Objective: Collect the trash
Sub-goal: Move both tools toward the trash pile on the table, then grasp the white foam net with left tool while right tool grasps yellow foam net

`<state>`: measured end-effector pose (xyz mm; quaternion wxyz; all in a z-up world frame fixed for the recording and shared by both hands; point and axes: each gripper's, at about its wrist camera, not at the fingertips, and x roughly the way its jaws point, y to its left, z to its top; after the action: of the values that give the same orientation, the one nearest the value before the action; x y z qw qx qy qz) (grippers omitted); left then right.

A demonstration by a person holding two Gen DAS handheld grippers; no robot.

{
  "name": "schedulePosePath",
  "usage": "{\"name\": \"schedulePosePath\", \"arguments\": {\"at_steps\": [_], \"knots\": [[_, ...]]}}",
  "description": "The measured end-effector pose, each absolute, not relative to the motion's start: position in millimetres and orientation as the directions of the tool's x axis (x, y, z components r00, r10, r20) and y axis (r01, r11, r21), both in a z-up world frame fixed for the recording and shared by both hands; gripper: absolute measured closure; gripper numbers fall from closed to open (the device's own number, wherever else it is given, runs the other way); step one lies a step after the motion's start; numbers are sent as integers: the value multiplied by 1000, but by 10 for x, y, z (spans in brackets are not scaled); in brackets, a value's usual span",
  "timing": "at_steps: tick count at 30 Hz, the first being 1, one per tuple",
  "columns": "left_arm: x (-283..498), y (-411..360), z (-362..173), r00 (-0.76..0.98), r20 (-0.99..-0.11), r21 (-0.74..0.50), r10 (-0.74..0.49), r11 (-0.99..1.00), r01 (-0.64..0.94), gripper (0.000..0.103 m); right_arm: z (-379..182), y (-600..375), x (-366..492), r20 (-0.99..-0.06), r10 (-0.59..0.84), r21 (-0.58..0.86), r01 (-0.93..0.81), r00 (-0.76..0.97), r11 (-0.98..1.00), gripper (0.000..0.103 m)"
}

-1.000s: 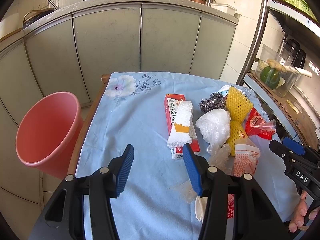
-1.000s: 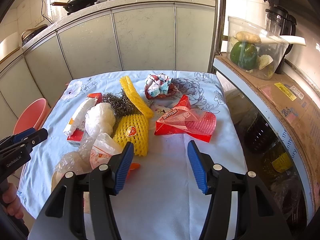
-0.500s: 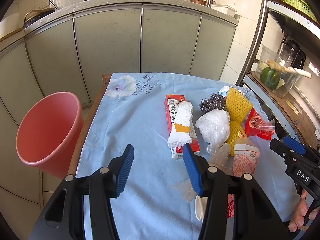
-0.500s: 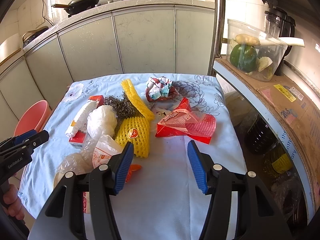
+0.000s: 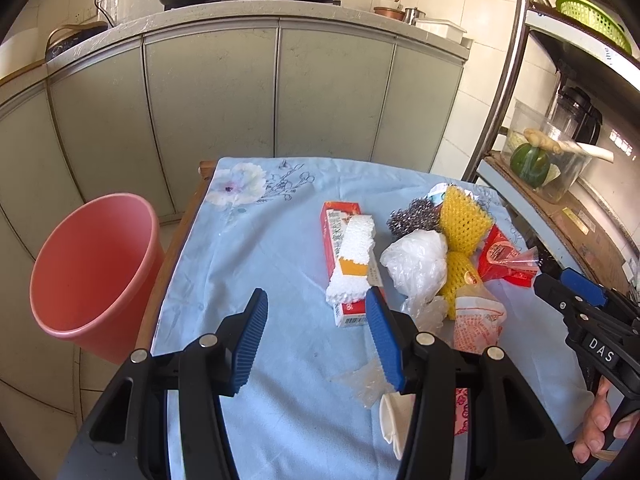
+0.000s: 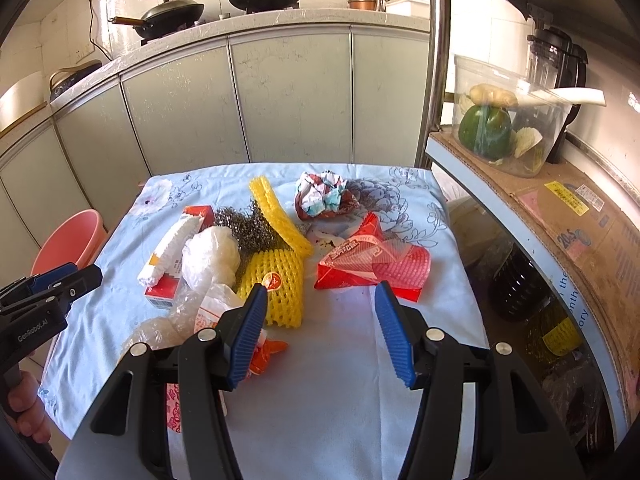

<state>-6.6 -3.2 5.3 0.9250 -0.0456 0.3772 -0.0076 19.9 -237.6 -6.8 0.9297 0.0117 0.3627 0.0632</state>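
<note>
Trash lies on the blue tablecloth [image 5: 256, 264]: a red box [image 5: 342, 240] under white foam [image 5: 354, 258], a white plastic bag [image 5: 416, 264], steel wool [image 5: 412, 220], yellow foam netting [image 6: 276, 280], a red wrapper [image 6: 372, 264], crumpled paper [image 6: 324, 196]. A pink bin [image 5: 92, 276] stands on the floor left of the table. My left gripper [image 5: 316, 336] is open and empty above the cloth, near the box. My right gripper [image 6: 320, 332] is open and empty above the cloth, between netting and wrapper.
Grey kitchen cabinets [image 5: 276, 88] with woks on top stand behind the table. A shelf unit [image 6: 532, 200] with a clear tub of vegetables [image 6: 504, 124] stands at the right. More plastic and a white cup [image 5: 394, 420] lie by the table's near edge.
Both grippers have drifted slightly forward and stay open; the trash has not moved.
</note>
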Motion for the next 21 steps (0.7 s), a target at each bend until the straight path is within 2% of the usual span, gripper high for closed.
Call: {"name": "schedulePosePath", "arguments": {"at_steps": [9, 21], "knots": [[-51, -74, 180, 768, -637, -85, -70, 996, 21, 53, 18, -2381, 206, -631, 126, 60, -113, 765, 992, 46], [4, 4, 94, 768, -635, -92, -84, 995, 32, 53, -15, -2423, 263, -621, 133, 71, -113, 773, 991, 46]]}}
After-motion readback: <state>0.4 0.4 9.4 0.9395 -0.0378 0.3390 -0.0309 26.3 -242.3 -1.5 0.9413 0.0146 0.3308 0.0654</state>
